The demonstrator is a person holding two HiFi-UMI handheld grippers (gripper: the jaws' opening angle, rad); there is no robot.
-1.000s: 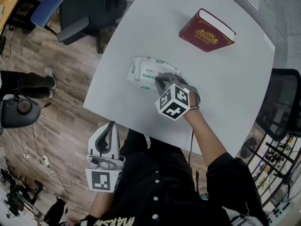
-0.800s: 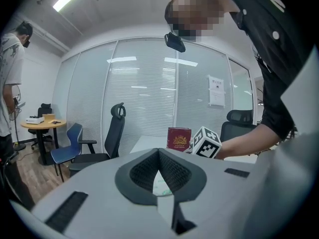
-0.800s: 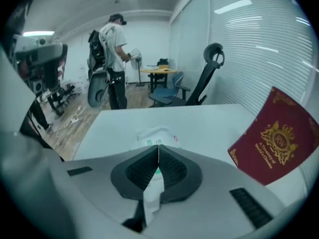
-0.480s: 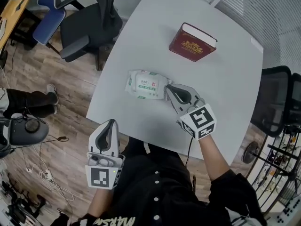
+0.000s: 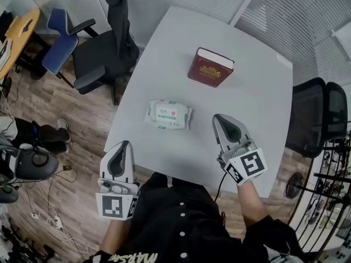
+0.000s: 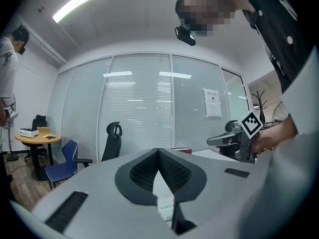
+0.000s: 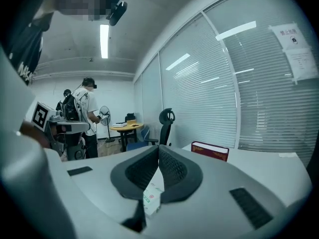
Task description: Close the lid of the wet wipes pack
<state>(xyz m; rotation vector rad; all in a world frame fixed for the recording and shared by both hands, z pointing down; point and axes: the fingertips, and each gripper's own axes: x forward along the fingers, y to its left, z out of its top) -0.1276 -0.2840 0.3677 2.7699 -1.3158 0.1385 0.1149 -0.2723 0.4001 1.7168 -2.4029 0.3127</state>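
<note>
- Right gripper [image 5: 220,122] had lifted away from the wet wipes pack [image 5: 168,114], where its tips had pressed a second earlier. It hung to the right of the pack, nearer the person and clear of it.
- Its jaws were together with nothing between them. In the right gripper view the pack showed only beyond the closed tips.
- Left gripper [image 5: 125,147] had risen a little as well, on the near left of the pack, its jaws likewise closed and empty.
- The pack lay flat and untouched, its lid seemingly flush with the top. I judged the closing done and both tools backing off.
- The pale grey table [image 5: 258,97] was bare apart from the pack and a red book [image 5: 210,67] beyond it to the right.
- Left of the pack lay a wooden floor [image 5: 71,130], with a black office chair [image 5: 107,53] and a blue chair [image 5: 57,43]. Blinds covered the glass walls beyond the pack.
</note>
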